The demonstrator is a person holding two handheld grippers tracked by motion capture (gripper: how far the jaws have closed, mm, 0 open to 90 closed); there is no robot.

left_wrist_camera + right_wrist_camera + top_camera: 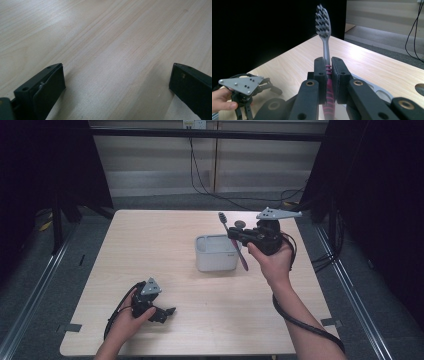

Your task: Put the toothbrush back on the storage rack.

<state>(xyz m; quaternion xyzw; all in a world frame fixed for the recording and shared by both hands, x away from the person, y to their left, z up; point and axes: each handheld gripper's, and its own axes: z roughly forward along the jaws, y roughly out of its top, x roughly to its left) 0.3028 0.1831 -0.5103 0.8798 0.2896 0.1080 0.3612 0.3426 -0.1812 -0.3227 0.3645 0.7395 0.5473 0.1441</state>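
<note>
From the high view, the right hand (272,257) is raised above the surface (150,250), wrist bent, carrying the right gripper (235,236) with its grey plate uppermost. Its jaws are clamped on a toothbrush (241,257), whose bristled head sticks up past the jaws while the pink handle slants down the other way, in front of the right end of a grey tub (216,253). The tub sits just below and left of those jaws. The left hand (125,320) lies low near the near-left edge of the surface, the left gripper (167,314) resting there, well apart from the tub, with bare wood all around it and across the middle.

In the left gripper view, the two jaws stand wide apart over plain wood grain, nothing between them.

In the right gripper view, the jaws are pressed together on the toothbrush (325,47), gripping its ribbed pink neck; the grey stem and bristles rise straight up beyond the tips. Low to the left of them sits the left gripper (242,86), fingers (222,98) on it. The far edge of the surface runs behind the bristles.
</note>
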